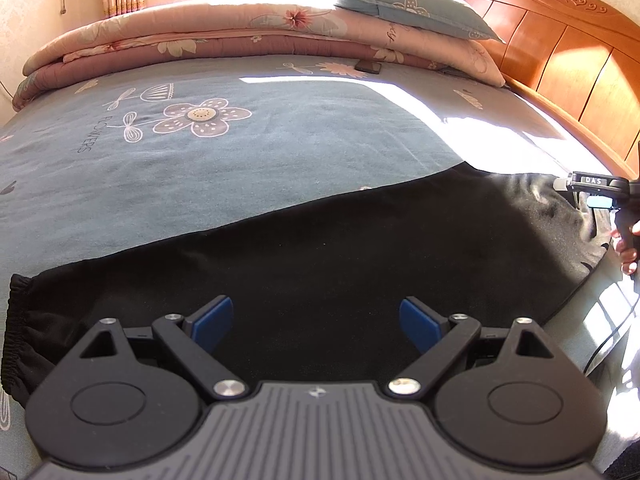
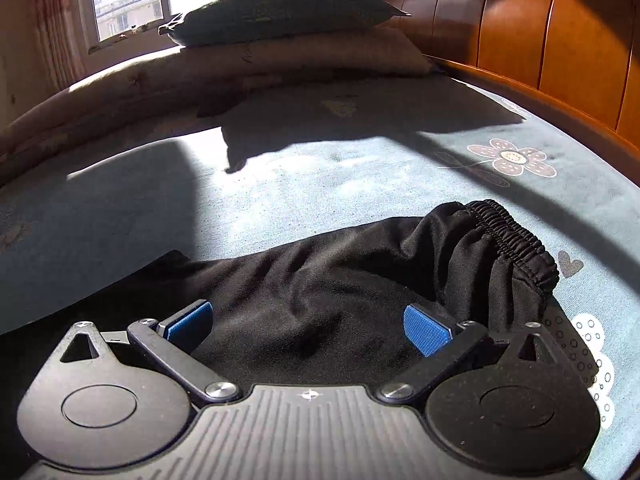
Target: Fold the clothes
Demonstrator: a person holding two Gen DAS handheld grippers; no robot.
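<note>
A: Where are the trousers (image 1: 360,264)?

B: Spread lengthwise across the near part of the bed (image 1: 200,168). One elastic cuff (image 1: 16,328) lies at the left in the left view; the gathered waistband (image 2: 516,240) sits bunched up at the right in the right view.

A: And the grippers?

B: The left hand-held gripper (image 1: 316,322) is released, jaws wide, over the middle of the dark cloth with nothing between the pads. The right hand-held gripper (image 2: 308,326) is also spread wide above the rumpled fabric near the waistband. It may be brushing the cloth, but I can't tell contact from hovering.

A: How would you do the next bit well?

B: I'd judge a fold is being set up. Flatten the bunching at the waistband first, then pinch both layers at an edge, not the middle, one gripper at each end, and carry them over together so the edges meet.

A: Anything you can't make out?

B: The cloth is so black that seams and the split between the legs vanish. The near edge is hidden behind both gripper bodies, and the right gripper is cut off at the frame edge in the left view.
</note>
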